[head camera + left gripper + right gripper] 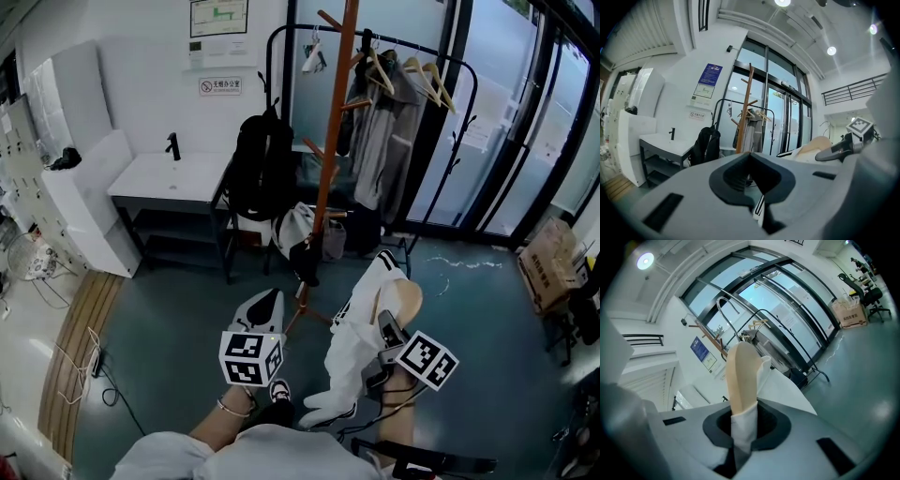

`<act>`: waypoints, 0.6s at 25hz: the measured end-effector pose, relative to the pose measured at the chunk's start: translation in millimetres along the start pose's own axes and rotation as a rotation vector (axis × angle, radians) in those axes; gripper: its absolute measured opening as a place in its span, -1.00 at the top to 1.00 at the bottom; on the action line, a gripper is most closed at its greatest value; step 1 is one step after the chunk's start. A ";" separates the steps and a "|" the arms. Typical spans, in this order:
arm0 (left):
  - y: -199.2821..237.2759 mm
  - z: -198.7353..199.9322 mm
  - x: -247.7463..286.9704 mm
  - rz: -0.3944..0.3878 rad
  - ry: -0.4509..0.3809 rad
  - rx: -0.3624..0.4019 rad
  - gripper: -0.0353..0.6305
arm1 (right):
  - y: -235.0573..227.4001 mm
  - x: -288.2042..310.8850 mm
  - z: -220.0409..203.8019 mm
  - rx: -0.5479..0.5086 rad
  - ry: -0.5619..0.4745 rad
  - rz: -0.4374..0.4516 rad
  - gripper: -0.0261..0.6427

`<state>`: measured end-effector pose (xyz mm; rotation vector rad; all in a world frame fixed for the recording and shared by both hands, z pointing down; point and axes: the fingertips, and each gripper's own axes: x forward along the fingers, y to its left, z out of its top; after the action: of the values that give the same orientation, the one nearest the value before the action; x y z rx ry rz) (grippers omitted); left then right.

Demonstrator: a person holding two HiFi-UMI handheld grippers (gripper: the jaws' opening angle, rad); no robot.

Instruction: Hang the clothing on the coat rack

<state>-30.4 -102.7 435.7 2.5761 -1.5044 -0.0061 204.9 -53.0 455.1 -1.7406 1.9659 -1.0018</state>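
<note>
One white garment (pixel 352 352) on a wooden hanger (pixel 405 298), lower right of frame. Right gripper (pixel 743 420): fingers clenched on garment. Left gripper (pixel 265 305): fingers closed, seemingly empty. Step: approach to coat rack (pixel 330 141), upper centre. Next, probably: raise hanger onto rack.

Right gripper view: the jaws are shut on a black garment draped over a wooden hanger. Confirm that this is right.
Not right. The garment is white, not black: the right gripper view shows the right gripper shut on white cloth draped over the wooden hanger, and the head view shows the same white garment.
</note>
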 end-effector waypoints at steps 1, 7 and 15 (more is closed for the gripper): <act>1.8 1.6 6.4 -0.004 -0.004 0.003 0.87 | -1.3 4.9 3.4 -0.001 -0.006 -0.003 0.82; 17.4 16.7 50.8 -0.018 -0.038 0.001 0.87 | -5.0 39.1 26.2 -0.013 -0.029 -0.011 0.82; 29.2 35.2 108.2 -0.053 -0.048 -0.011 0.87 | -11.1 75.5 63.9 -0.011 -0.071 -0.044 0.82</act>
<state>-5.1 -215.2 413.2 2.6248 -1.4470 -0.0824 239.9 -143.5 433.4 -1.8068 1.9014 -0.9317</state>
